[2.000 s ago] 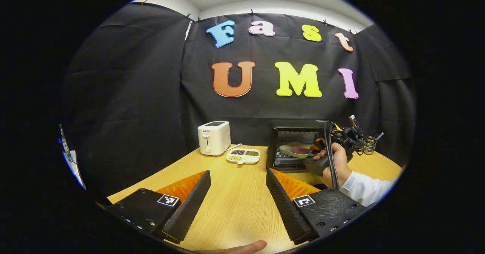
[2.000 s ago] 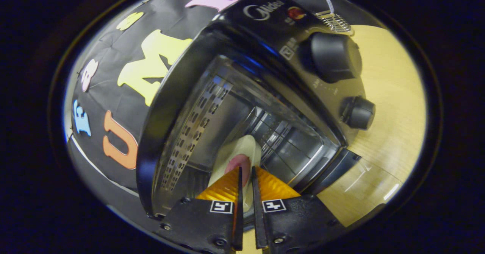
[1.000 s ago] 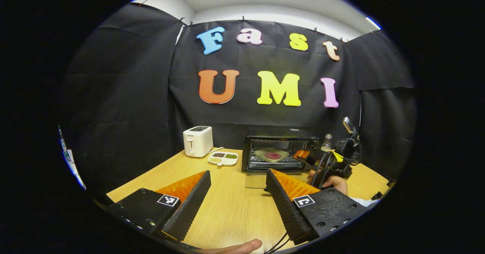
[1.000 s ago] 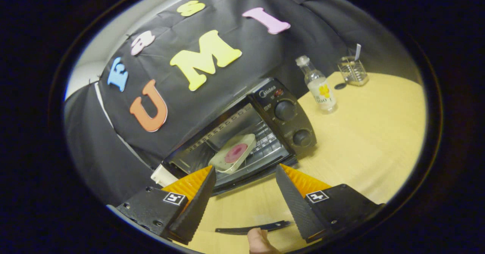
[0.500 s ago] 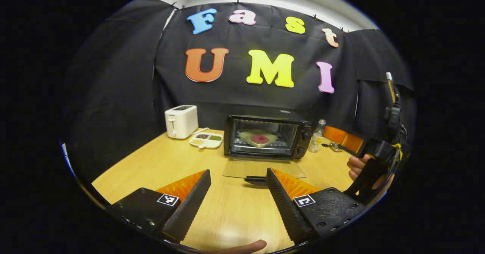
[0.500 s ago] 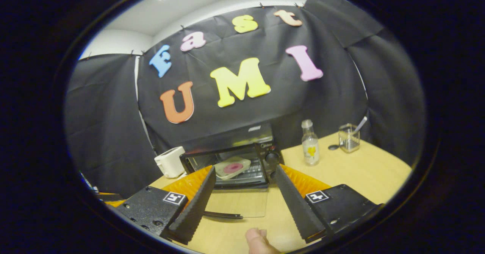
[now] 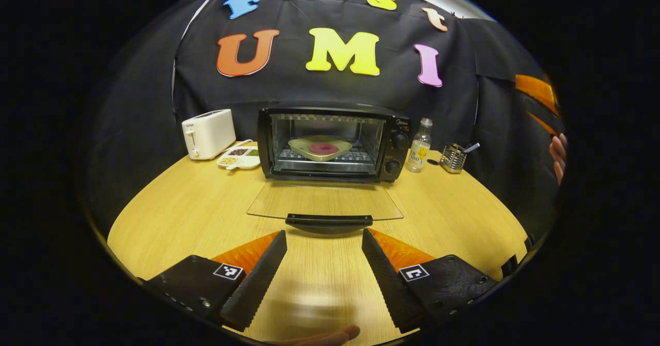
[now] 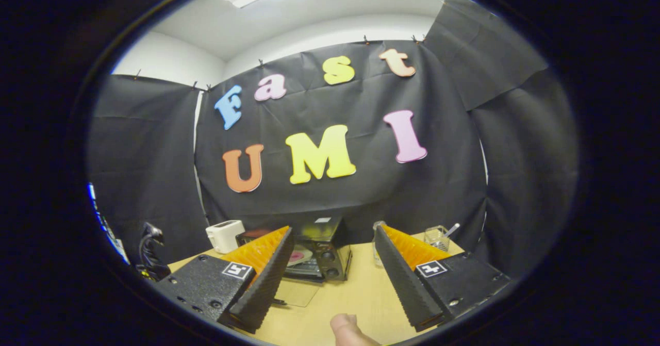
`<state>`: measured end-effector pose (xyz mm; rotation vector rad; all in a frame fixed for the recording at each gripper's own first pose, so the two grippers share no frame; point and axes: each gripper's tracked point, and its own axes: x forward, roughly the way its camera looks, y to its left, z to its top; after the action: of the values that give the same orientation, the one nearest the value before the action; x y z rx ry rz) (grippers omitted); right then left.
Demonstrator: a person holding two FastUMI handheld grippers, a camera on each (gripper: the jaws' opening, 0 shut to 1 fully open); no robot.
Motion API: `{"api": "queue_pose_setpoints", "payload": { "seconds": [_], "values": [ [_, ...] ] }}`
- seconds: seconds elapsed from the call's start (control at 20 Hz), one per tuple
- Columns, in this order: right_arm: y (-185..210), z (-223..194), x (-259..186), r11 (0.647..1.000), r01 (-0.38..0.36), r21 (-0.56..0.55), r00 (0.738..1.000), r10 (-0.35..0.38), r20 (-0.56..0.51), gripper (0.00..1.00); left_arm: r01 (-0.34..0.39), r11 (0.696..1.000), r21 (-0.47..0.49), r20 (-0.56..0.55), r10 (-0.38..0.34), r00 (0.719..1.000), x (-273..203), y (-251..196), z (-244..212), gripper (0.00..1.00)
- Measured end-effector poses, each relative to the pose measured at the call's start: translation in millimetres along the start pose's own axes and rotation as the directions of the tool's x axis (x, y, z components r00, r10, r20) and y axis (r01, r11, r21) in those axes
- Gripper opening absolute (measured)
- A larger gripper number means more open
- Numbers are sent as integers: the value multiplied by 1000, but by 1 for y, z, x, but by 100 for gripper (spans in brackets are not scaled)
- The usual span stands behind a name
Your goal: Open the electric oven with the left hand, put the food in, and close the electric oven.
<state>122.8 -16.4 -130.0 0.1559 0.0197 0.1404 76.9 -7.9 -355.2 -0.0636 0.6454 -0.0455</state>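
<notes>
Facing open electric oven [image 7: 330,142], left gripper [image 7: 324,263] gapes wide, empty, near glass door [image 7: 325,207] handle; food plate [image 7: 319,148] on rack inside. Right gripper [image 8: 332,263] wide, empty.

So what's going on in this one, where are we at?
A person is loading a toaster oven with two handheld claws. The dish of food already sits on the rack inside, and the glass door lies folded down flat, so closing is what remains. The left claw is open, empty, and lined up just short of the door handle. The right claw is open too, holding nothing, back from the oven.
</notes>
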Motion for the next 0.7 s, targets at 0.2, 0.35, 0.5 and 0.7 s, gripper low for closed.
{"api": "queue_pose_setpoints", "payload": {
  "seconds": [0.2,0.35,0.5,0.7],
  "values": [
    [-45,22,-12,998,61,-1,998,-61,10,95,10,1000,-4,-68,-10,998,31,-11,-16,94],
    [-64,29,-17,995,97,-2,995,-97,26,95,19,1000,-4,-99,-20,995,48,-16,-22,94],
    [-74,34,-18,994,111,-13,993,-110,33,95,12,1000,10,-129,-10,992,62,-14,-29,94],
    [-72,32,-17,997,83,2,996,-83,31,96,-3,1000,28,-149,7,989,78,-12,-30,94]
  ]
}}
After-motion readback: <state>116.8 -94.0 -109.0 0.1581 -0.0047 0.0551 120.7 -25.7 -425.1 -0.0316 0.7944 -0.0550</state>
